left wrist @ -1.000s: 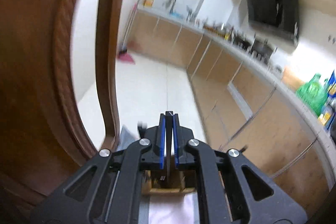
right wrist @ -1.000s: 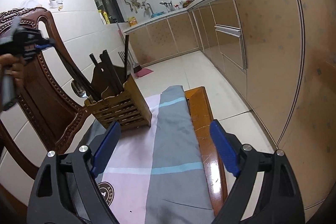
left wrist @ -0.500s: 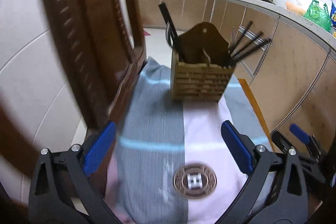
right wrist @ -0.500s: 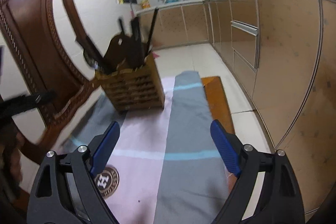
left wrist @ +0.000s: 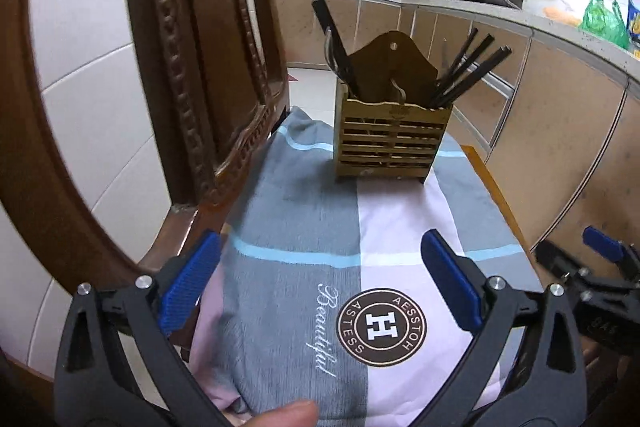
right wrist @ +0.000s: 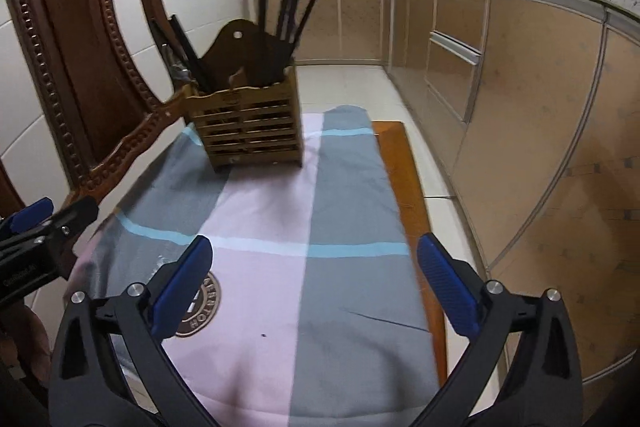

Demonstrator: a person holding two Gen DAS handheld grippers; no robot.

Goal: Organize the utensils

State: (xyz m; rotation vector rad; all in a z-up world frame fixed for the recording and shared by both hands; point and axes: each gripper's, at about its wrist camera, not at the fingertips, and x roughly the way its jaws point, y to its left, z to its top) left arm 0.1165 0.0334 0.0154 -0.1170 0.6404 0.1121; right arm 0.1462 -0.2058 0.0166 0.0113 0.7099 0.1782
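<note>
The slatted light-wood utensil holder point(left wrist: 394, 139) stands upright at the far end of the seat of the carved dark-wood chair point(left wrist: 208, 67), on the grey, pink and pale-blue striped cloth point(left wrist: 320, 227) that covers the seat. The dark chopsticks point(left wrist: 468, 69) lean out of its right compartment; the dark flat-handled utensils point(left wrist: 336, 39) lean out of its left compartment, against the tall brown backboard. No utensil lies loose on the cloth in either view.

Handling, as a judgement: the chopsticks are thin, stiff, light and smooth, so they can slip or pivot between the pads. Take hold on the upper shaft, well above the holder rim, and close across the narrow side. The holder itself looks light and rigid; its slats give little to bear on, and a sideways pull on a utensil could tip it on the soft cloth. Steady it at a side wall if a utensil binds.

The left claw point(left wrist: 320, 287) is spread wide with nothing between its blue pads, low over the near end of the cloth, well apart from the holder. The right claw point(right wrist: 314, 279) is opening, also with nothing between its pads, beside the left one over the same cloth. A fingertip point(left wrist: 280, 415) shows at the bottom edge of the left view. Kitchen cabinets point(right wrist: 520, 87) run along the right.
</note>
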